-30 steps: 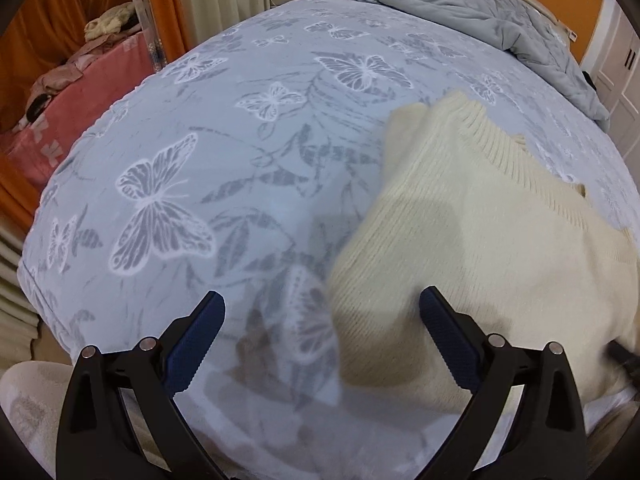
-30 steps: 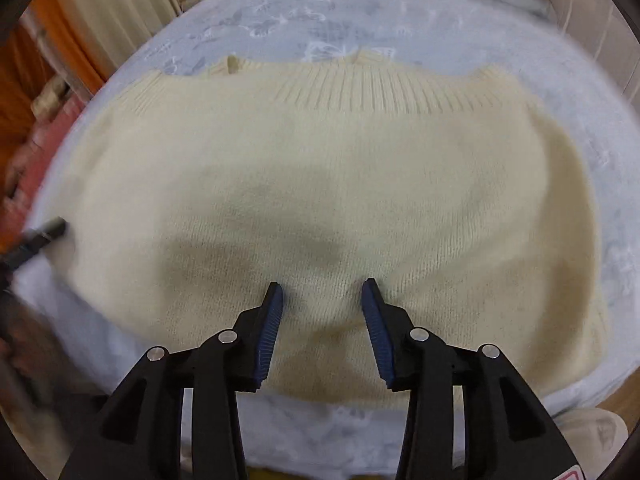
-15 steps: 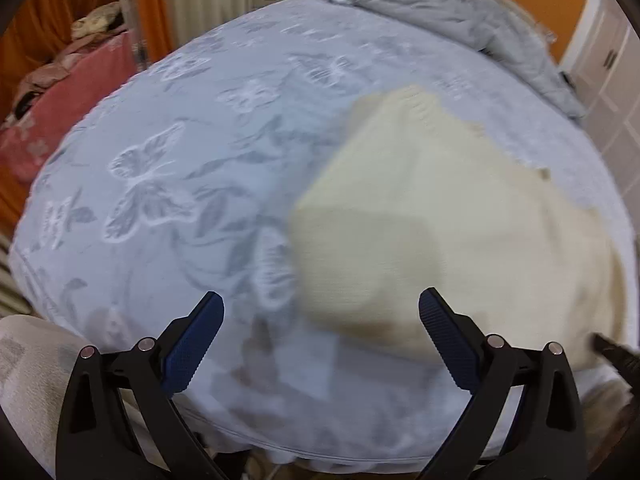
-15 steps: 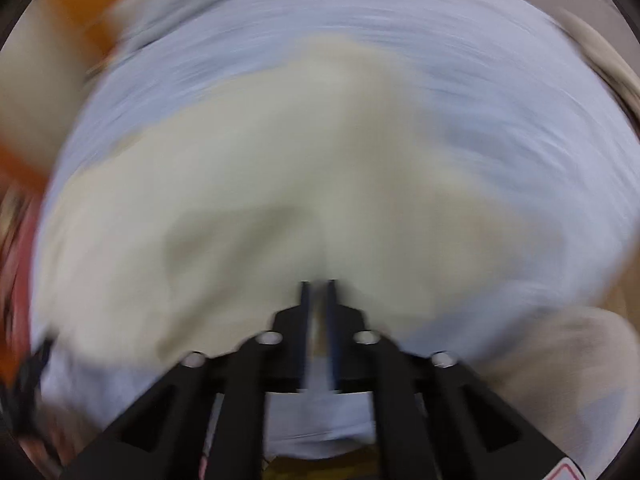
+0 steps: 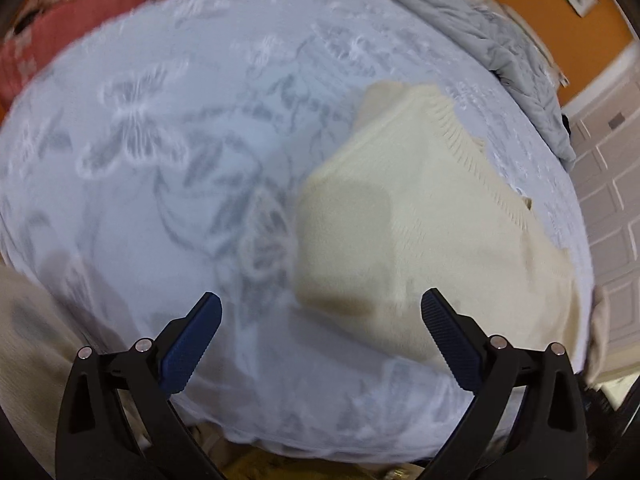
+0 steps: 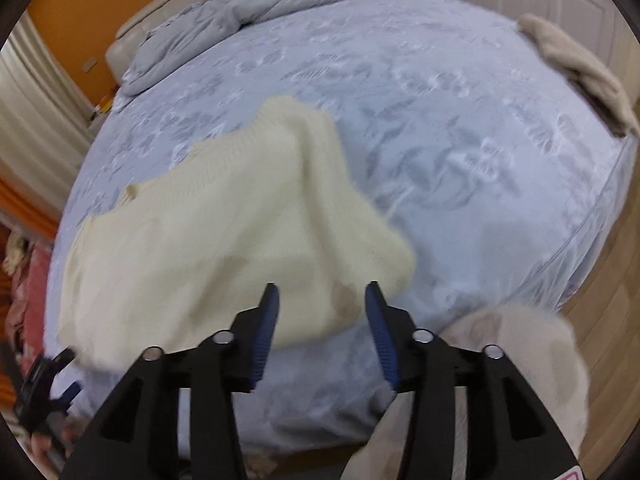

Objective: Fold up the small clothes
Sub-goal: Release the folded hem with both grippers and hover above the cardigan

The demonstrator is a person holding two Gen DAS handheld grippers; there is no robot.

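A cream knitted sweater (image 5: 424,220) lies folded on a bed with a pale blue butterfly-print sheet (image 5: 160,140). In the right wrist view the sweater (image 6: 224,232) spreads from the centre to the left, ribbed collar toward the far side. My left gripper (image 5: 320,328) is open and empty, hovering above the sheet at the sweater's near left corner. My right gripper (image 6: 322,304) is open and empty, just above the sweater's near right corner. The left gripper's tip shows at the lower left of the right wrist view (image 6: 44,376).
A crumpled grey duvet (image 6: 248,4) lies at the head of the bed. A beige garment (image 6: 580,72) lies at the bed's right edge. A pink blanket (image 5: 60,28) is off the left side. White cupboard doors (image 5: 608,168) stand to the right. The bed's front edge is near both grippers.
The right gripper closed on the sweater about half a second ago, swung right, and is open again. The left gripper pulled back from the sweater and stayed open.
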